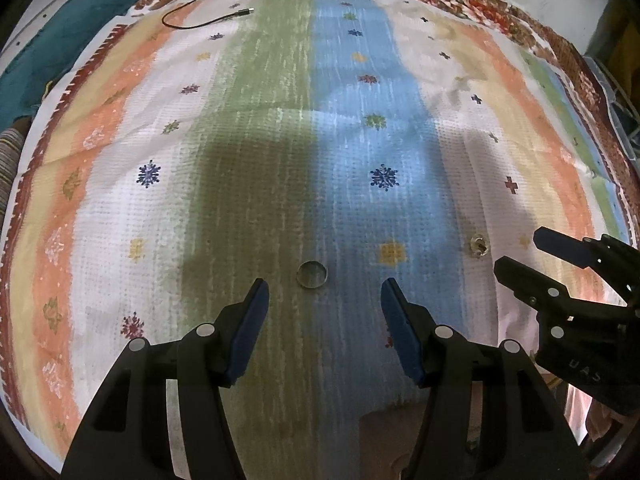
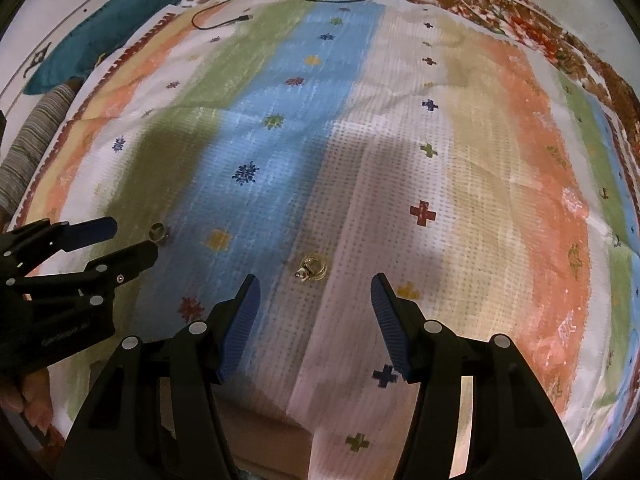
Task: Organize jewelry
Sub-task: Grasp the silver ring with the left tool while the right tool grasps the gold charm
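While both gape empty: left claw [image 1: 324, 286] above band ring [image 1: 312, 275] (right claw [image 2: 315, 282], stone ring [image 2: 311, 268]).

Two rings on striped cloth [image 1: 280, 140]: plain band [image 1: 312, 275], stone-set ring [image 2: 311, 267]. One black cable [image 1: 208, 16]. Two hand-held grippers: left hand-held gripper [image 1: 324, 304], right hand-held gripper [image 2: 315, 298].

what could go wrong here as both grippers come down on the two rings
1. The plain band lies flat on the soft, wrinkled cloth; the open left gripper may pinch fabric with it or push it away.
2. The stone ring is small and uneven, so the open right gripper could flick it off sideways.
3. The two grippers hang close together, as the left view shows; they might bump as both close in.
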Demonstrator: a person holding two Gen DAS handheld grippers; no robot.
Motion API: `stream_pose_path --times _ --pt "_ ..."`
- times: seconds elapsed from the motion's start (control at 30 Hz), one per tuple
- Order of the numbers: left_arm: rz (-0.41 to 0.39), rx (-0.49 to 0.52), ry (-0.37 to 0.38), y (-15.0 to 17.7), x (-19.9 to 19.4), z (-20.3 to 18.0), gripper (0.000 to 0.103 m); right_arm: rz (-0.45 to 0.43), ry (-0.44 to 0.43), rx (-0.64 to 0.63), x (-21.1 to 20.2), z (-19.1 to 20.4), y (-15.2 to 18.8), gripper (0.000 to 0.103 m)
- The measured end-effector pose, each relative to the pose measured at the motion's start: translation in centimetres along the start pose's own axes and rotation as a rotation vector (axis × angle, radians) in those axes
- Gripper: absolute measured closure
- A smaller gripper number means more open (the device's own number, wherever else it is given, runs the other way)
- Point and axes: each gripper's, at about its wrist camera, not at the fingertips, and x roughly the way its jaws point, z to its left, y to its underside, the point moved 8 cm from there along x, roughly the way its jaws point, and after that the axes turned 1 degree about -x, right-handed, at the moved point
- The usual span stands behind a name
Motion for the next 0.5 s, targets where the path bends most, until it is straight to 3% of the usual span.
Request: stream_pose_path --times 0.13,0.27,0.5 --pt "0.011 0.013 0.001 -0.2 0.7 -0.2 0.046 0.010 0.001 -0.007 0.8 0.0 -0.4 0.046" --pt "0.015 0.032 -0.004 -0.6 1.3 -0.3 0.051 0.032 -0.003 -0.016 1.6 0.0 -0.6 0.055" --pt "0.030 0.036 0.003 -0.5 2.0 -0.2 0.055 0.053 0.000 -0.027 2.7 0.2 -0.9 0.059"
